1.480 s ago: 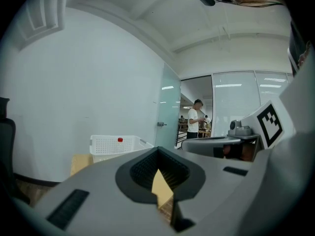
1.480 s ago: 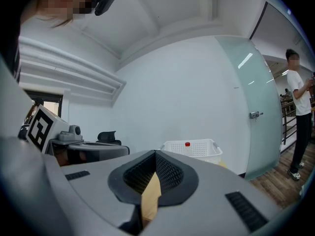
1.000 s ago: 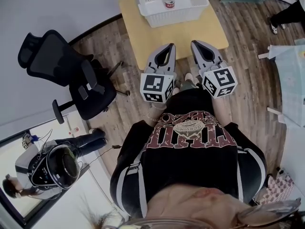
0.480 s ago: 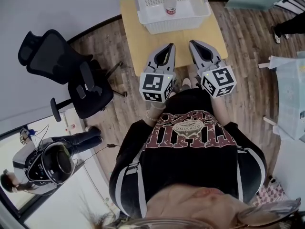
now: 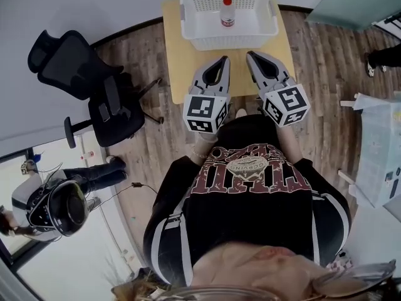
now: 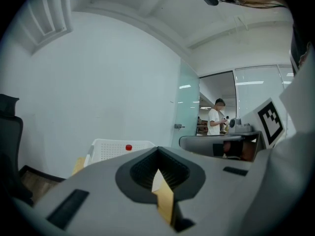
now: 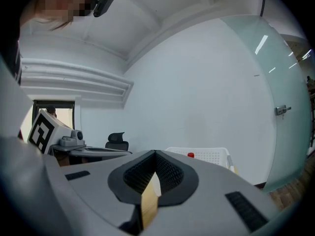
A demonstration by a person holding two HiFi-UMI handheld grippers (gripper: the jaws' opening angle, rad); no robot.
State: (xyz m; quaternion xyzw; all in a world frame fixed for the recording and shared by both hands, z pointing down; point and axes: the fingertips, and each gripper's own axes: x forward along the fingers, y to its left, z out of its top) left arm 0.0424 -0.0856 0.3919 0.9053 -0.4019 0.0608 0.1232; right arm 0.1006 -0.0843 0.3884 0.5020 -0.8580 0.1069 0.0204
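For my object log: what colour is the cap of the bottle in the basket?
Red. The cap shows best in the head view.

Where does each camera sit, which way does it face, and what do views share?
Head view: on the person's head, looking steeply down at table, white basket, left gripper, right gripper; own torso shows.
Left gripper view: rides the left gripper, facing forward along its shut jaws; right gripper at right.
Right gripper view: same forward aim; left gripper at left.
Shared: all show the basket holding the red-capped bottle.
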